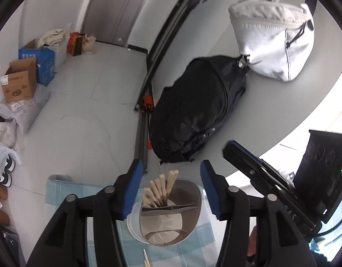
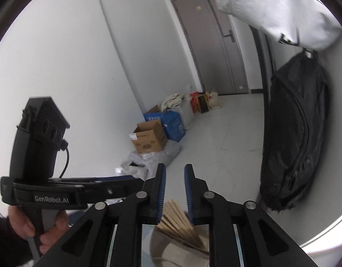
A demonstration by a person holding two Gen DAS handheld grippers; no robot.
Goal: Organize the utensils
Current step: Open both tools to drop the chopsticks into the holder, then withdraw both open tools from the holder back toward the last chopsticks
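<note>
A clear oval utensil holder (image 1: 171, 213) with a grey divider stands on a blue checked cloth (image 1: 66, 191). Several wooden chopsticks (image 1: 163, 189) stand bunched in its far compartment; the near compartment looks empty. My left gripper (image 1: 171, 178) is open and empty, hovering just above the holder, its blue pads either side. Two loose chopstick ends (image 1: 146, 259) lie on the cloth below. In the right wrist view, my right gripper (image 2: 173, 191) is open and empty, right above the chopsticks (image 2: 180, 224) in the holder (image 2: 162, 251). The right gripper also shows in the left wrist view (image 1: 242, 155).
A black backpack (image 1: 200, 111) and a white bag (image 1: 273, 37) lie on a round grey table (image 1: 293, 111) behind the holder. Cardboard boxes (image 1: 21, 80), plastic bags and shoes line the floor at left. A grey door (image 2: 213, 40) stands at the back.
</note>
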